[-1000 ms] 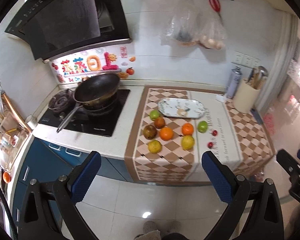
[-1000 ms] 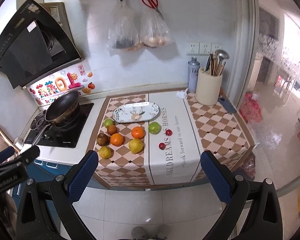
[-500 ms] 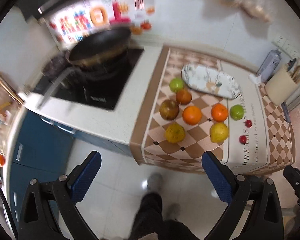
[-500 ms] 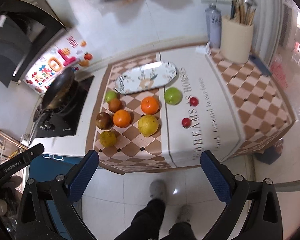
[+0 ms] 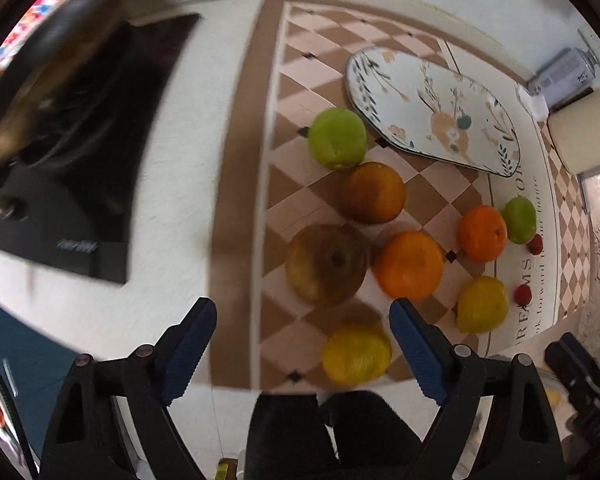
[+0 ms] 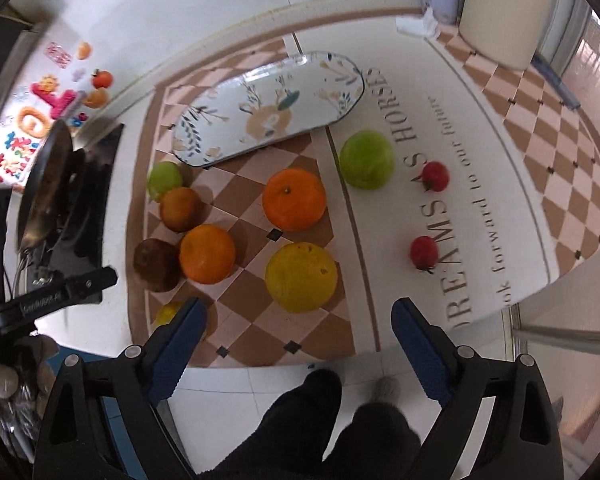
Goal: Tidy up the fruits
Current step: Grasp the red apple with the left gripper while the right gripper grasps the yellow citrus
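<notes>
Through my left wrist camera, my left tool [image 5: 302,346] hangs over the near edge of the table [image 5: 180,184], its blue pads spread wide and holding nothing. A checkered cloth [image 5: 300,80] covers the table; at 9 o'clock sits a black cooktop [image 5: 80,184] with a blurred pan [image 5: 56,52] on it. White wall tile runs along 12 o'clock. At 1 o'clock lies an oval patterned plate [image 5: 432,108], bare of fruit. Beside it at 3 o'clock stand a cream utensil holder [image 5: 584,136] and a grey can [image 5: 560,74]. I count ten fruits on the cloth: two green fruits [image 5: 337,138], three oranges [image 5: 409,265], a brown fruit [image 5: 327,264], two yellow fruits [image 5: 356,354] and two small red fruits [image 5: 523,295]. The nearest yellow one lies between my pads, untouched. My dark trouser legs fill 6 o'clock.

From my right wrist camera, my right tool [image 6: 300,344] is likewise wide open and empty, hovering above the table's front edge and white floor tiles [image 6: 228,408]. The same plate [image 6: 268,108] lies at 12 o'clock, with nothing in it. The utensil holder [image 6: 504,16], holding utensils, stands at 1 o'clock, and the pan [image 6: 44,184] at 9 o'clock under colourful wall stickers [image 6: 40,116]. Here I see the two green fruits [image 6: 366,164], three oranges [image 6: 294,199], the brown one [image 6: 156,265], a big yellow one [image 6: 301,277] just ahead of my pads, a second yellow one mostly hidden behind my left pad, and two red ones [image 6: 424,253] on the lettered strip.
</notes>
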Tool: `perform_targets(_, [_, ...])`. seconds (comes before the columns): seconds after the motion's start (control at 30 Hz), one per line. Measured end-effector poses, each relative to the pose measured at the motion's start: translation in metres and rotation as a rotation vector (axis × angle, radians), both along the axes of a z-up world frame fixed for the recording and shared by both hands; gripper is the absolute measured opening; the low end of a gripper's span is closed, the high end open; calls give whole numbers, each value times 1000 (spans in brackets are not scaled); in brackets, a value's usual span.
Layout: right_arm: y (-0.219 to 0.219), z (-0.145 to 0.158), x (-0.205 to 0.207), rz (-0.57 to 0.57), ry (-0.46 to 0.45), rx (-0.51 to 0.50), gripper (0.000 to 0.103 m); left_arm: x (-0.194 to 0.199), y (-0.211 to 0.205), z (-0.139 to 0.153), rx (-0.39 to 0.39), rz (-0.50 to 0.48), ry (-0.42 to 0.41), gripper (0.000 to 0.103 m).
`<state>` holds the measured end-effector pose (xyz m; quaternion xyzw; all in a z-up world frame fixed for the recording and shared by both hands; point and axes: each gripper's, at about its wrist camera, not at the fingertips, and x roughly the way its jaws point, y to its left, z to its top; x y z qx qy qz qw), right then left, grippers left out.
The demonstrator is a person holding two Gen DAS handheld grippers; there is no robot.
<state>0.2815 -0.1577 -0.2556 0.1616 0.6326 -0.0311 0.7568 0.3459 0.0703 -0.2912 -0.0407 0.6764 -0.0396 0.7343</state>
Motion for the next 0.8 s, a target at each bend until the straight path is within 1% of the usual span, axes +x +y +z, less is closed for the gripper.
perform_targets(0.07, [1,-9,4,-14,22,8,95,16,-3,-15,-34,-10,48,88])
perform_targets(0.13, [1,-18,10,-28,42,14,95,27,-5,-26,-58,-16,77,88])
perform_targets(0.17, [1,-22,12,-33,48,16,95,32,-7,-33,-60,-21,97,86])
perform_targets(0.2, [0,-27,14,-42,58,25,94,36,-9,-39,-62,-29,111,71])
perform_targets(0.23, [-1,-30,15,-46,68,32,93,39,-10,-45,-63,-37,133,58])
perform_targets(0.27, [-1,-33,16,-48,73,40,92,41,-11,-49,-59,-40,154,58])
perform_targets(0.33, [-2,-39,19,-48,86,57,91,43,-13,-52,-23,-51,152,58])
perform_targets(0.37, [-1,-41,21,-45,90,63,91,45,-13,-54,-18,-57,158,59])
perform_targets(0.43, [0,-48,26,-31,103,77,91,46,-14,-58,-25,-63,178,63])
perform_targets(0.5, [1,-53,30,-16,119,88,91,49,-17,-64,-29,-61,195,64])
perform_targets(0.7, [3,-72,40,21,166,108,91,55,-27,-79,34,-63,208,64])
perform_targets(0.8, [1,-81,42,23,185,117,91,56,-27,-84,41,-65,202,63])
